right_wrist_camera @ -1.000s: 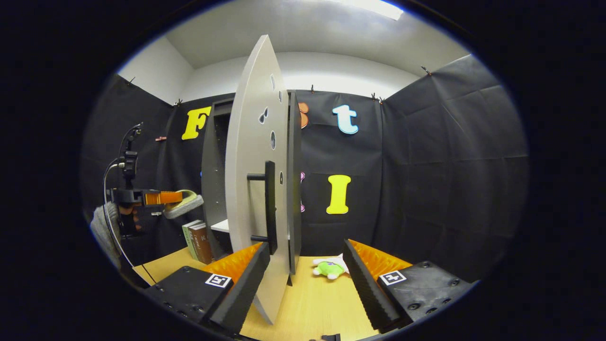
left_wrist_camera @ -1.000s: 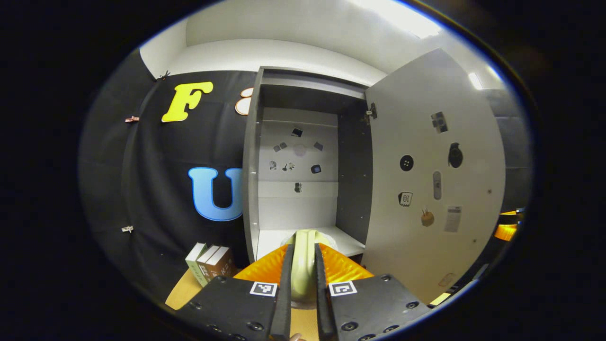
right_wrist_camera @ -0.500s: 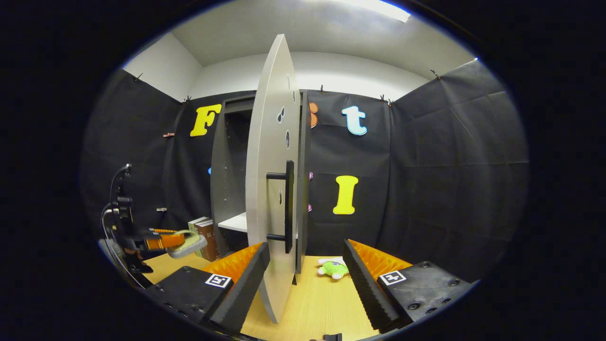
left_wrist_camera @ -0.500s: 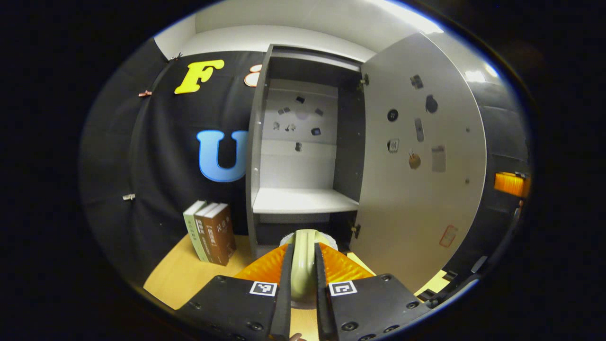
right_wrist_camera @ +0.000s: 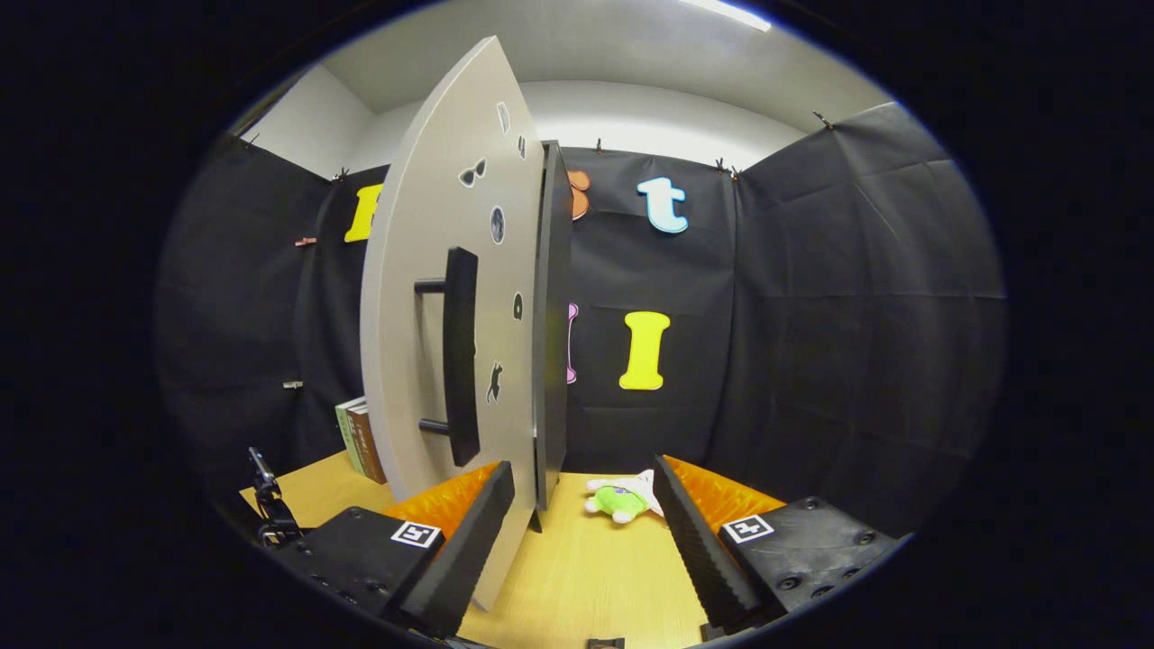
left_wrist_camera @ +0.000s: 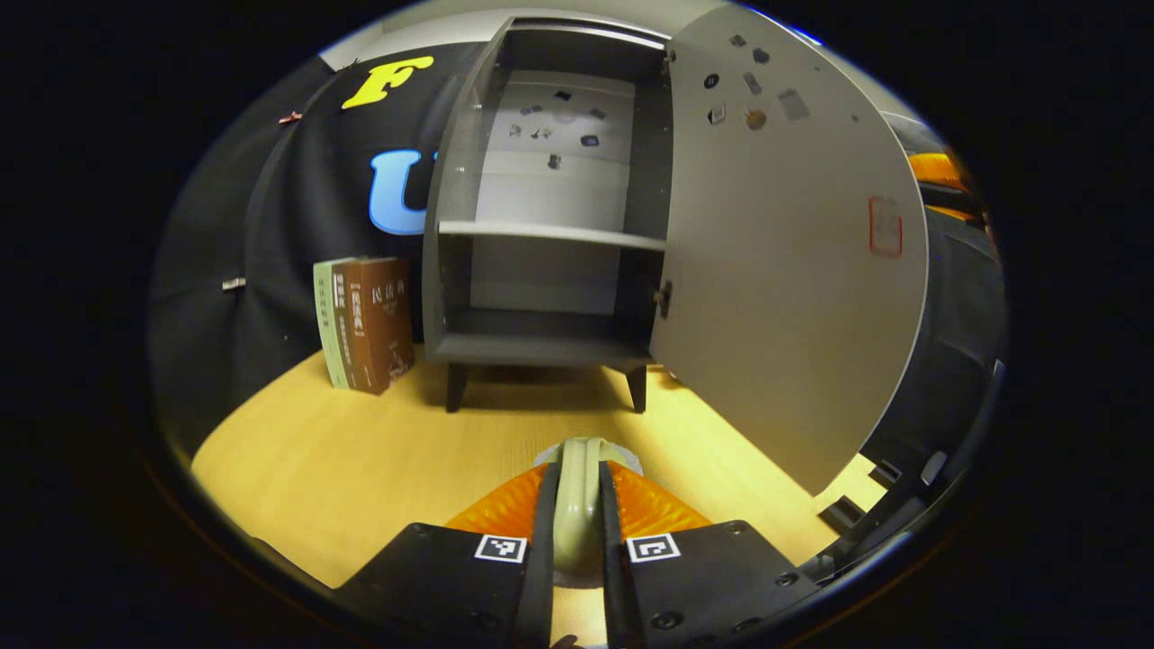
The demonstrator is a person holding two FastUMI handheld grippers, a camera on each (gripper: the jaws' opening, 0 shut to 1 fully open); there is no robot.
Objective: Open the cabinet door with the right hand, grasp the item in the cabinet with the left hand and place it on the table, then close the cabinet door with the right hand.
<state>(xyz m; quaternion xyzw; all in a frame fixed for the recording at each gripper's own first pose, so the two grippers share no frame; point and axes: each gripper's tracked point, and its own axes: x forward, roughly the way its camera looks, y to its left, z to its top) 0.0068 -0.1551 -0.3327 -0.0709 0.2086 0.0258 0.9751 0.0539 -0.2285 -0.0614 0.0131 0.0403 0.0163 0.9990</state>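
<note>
The item (left_wrist_camera: 577, 505), a pale green object with a rounded edge, sits clamped between the fingers of the left gripper (left_wrist_camera: 577, 532), which presses on it from both sides. It is held low over the wooden table (left_wrist_camera: 343, 460), in front of the cabinet (left_wrist_camera: 541, 243) and apart from it; contact with the table surface cannot be determined. The cabinet stands on short dark legs with one shelf (left_wrist_camera: 550, 234) across its interior. Its door (left_wrist_camera: 775, 252) stands open, hinged on the side facing the right gripper. A stack of books (left_wrist_camera: 365, 320) stands upright just beside the cabinet.

In the right gripper view, the right gripper (right_wrist_camera: 581, 523) has its jaws spread wide, holding nothing. The door's free edge lies near its fingers, and the black bar handle (right_wrist_camera: 460, 356) is above them. A green plush toy (right_wrist_camera: 622, 498) lies on the table beyond the fingers.
</note>
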